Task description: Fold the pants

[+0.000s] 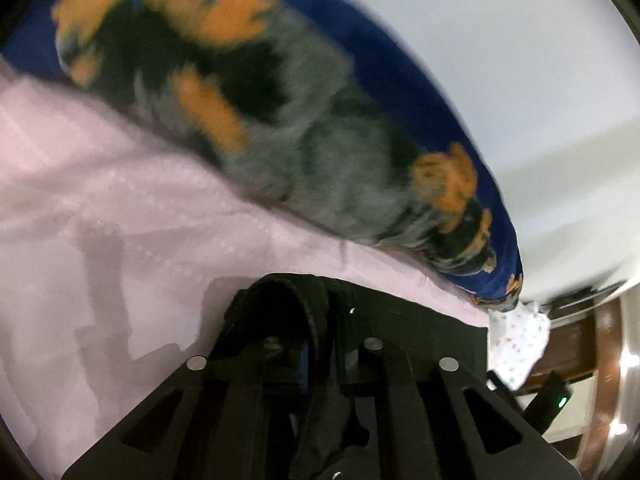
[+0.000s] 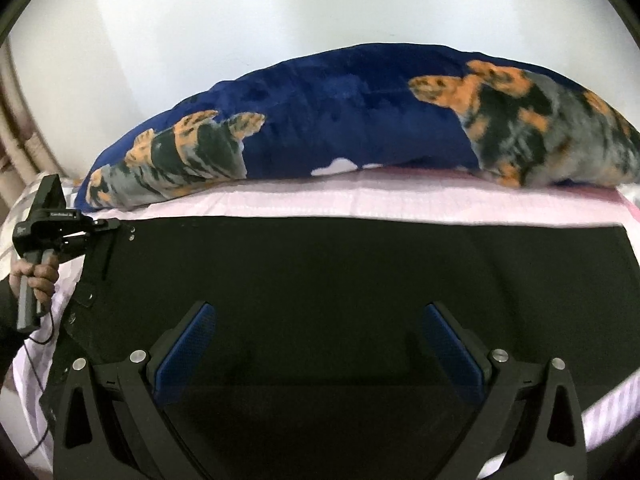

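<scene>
**Left gripper pinches waistband corner**

The left gripper [image 1: 320,320] is clamped on the black pants [image 2: 340,280], at their corner. The right gripper [image 2: 320,344] hangs wide apart above the pants, which lie flat on pink bedsheet [image 1: 120,220] before a blue blanket [image 2: 340,100].

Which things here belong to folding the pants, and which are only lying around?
For the job:
- black pants
- left gripper, shut on the pants' edge
- right gripper, open above the pants

Just lying about:
- blue pillow
- pink sheet
- white dotted cloth
</scene>
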`<state>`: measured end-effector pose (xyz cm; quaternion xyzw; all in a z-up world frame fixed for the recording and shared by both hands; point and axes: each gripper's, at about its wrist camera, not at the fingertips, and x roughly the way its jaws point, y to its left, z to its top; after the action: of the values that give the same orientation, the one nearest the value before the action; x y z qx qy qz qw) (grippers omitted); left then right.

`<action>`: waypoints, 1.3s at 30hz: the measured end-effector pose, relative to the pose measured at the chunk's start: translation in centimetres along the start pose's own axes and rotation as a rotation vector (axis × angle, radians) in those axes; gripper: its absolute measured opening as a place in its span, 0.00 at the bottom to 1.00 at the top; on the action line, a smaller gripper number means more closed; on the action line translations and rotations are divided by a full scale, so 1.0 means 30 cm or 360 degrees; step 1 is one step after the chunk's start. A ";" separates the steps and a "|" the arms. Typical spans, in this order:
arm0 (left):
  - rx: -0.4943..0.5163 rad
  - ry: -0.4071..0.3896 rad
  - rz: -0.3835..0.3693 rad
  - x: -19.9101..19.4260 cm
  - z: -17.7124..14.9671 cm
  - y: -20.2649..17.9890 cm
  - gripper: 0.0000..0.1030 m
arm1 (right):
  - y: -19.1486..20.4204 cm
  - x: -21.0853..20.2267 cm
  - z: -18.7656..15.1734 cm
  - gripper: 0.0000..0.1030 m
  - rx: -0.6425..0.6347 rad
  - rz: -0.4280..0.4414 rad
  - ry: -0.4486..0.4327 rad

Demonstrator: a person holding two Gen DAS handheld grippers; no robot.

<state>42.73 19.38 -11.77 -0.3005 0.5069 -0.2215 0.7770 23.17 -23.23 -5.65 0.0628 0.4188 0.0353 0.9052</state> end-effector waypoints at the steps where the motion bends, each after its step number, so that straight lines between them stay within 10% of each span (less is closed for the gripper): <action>1: 0.0035 -0.0045 -0.0002 -0.018 -0.012 -0.026 0.08 | -0.017 0.008 0.022 1.00 -0.0053 0.0012 0.0027; 11: 0.0271 -0.0328 -0.0258 -0.241 -0.135 -0.268 0.07 | -0.101 0.136 0.236 0.99 -0.0644 0.0336 0.0338; 18: 0.0299 -0.0365 -0.0213 -0.327 -0.163 -0.303 0.07 | -0.102 0.286 0.343 0.98 -0.0845 0.0744 0.0732; 24: 0.0300 -0.0368 -0.0134 -0.331 -0.168 -0.304 0.07 | -0.192 0.377 0.329 0.74 -0.0857 0.0734 0.0927; 30: 0.0303 -0.0355 -0.0066 -0.312 -0.168 -0.296 0.07 | -0.254 0.322 0.281 0.16 -0.0831 0.0604 0.0840; 39: 0.0352 -0.0382 -0.0058 -0.407 -0.237 -0.319 0.07 | -0.156 -0.087 0.168 0.09 -0.0794 0.0313 0.0373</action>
<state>31.08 18.68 0.66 -0.2465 0.3774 -0.2525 0.8562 25.39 -28.59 -1.12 -0.1260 0.4908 0.2318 0.8304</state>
